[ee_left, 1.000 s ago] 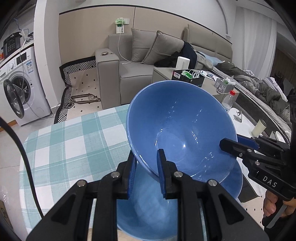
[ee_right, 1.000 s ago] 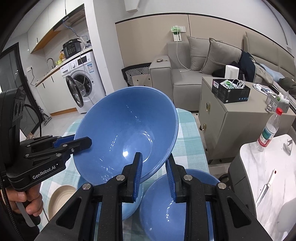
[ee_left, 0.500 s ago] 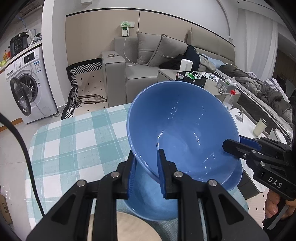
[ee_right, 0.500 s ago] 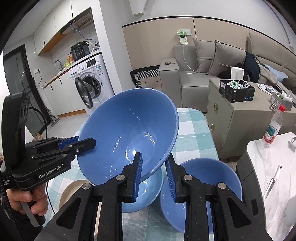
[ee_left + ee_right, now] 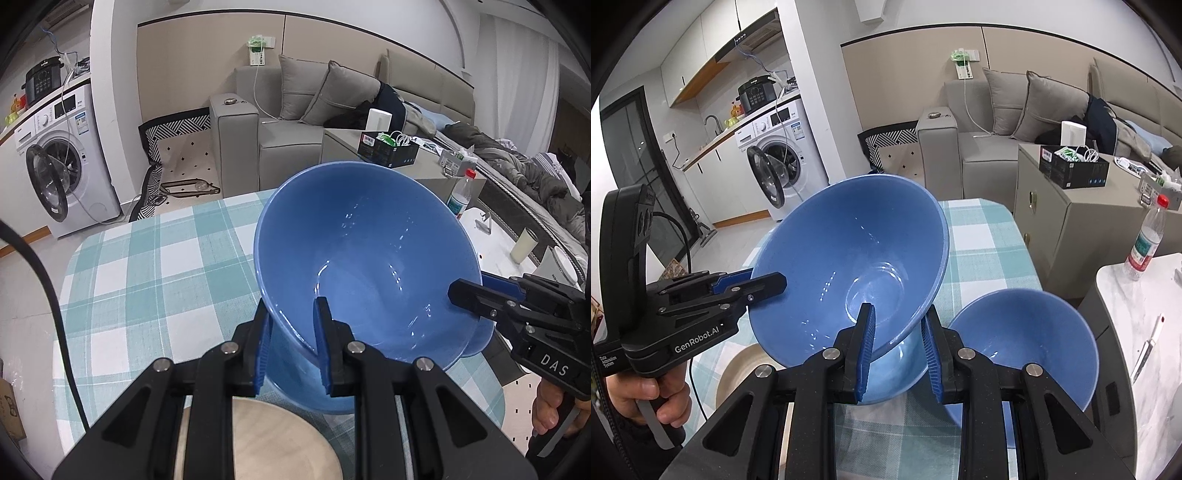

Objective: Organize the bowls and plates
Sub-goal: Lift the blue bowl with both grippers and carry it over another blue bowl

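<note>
A large blue bowl [image 5: 369, 258] [image 5: 849, 258] hangs tilted above the checked table [image 5: 147, 277], gripped on opposite sides of its rim. My left gripper [image 5: 291, 306] [image 5: 757, 278] is shut on one side of the rim. On the other side, my right gripper [image 5: 899, 310] [image 5: 476, 286] is shut too. Directly under the held bowl stands a second blue bowl [image 5: 306, 391] [image 5: 897, 369]. A third blue bowl [image 5: 1023, 350] stands to its right. A beige plate [image 5: 266, 443] [image 5: 738, 369] lies on the near left, partly hidden by the grippers.
A white marble side table [image 5: 1126, 295] on the right carries a water bottle [image 5: 1145, 240] and a knife [image 5: 1145, 354]. Behind it stands a grey cabinet [image 5: 1063, 221]. A washing machine [image 5: 62, 173] and a sofa [image 5: 288, 140] are far off. A person's hand holds each gripper.
Both grippers moved together with the blue bowl across the table and slightly down. The beige plate has come into the left wrist view, and the bowls below show more fully.
</note>
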`<state>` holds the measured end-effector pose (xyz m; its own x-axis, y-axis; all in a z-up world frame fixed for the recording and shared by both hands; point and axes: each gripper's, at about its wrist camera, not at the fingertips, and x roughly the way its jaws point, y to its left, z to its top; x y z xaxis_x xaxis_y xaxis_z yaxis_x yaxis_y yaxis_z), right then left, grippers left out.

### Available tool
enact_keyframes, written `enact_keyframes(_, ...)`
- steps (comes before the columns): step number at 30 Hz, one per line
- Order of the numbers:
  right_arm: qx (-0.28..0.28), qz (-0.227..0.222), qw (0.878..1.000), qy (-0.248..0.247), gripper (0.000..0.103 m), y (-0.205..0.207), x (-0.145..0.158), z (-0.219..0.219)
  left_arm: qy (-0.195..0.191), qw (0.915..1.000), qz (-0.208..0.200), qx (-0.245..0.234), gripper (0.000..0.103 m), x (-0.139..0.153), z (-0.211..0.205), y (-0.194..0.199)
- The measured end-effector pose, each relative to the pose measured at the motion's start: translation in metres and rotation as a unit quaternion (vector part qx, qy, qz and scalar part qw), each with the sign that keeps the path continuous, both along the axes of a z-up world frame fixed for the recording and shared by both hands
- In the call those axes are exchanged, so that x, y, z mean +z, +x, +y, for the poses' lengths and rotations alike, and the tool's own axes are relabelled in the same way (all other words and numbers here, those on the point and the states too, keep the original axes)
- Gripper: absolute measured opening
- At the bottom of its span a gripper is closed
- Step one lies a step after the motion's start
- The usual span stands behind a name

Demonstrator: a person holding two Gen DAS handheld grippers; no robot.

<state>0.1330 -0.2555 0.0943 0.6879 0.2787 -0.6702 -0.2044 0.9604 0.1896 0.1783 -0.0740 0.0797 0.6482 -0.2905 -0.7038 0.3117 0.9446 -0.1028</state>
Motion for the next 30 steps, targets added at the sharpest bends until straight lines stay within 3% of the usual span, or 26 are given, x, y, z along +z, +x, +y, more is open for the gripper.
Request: enact_keyframes(30, -0.006, 0.036, 0.999, -0.008, 0.026, 0.002, -0.046, 0.021, 0.013, 0.9991, 0.037, 0.014, 0.020, -0.050, 0.005, 0.002)
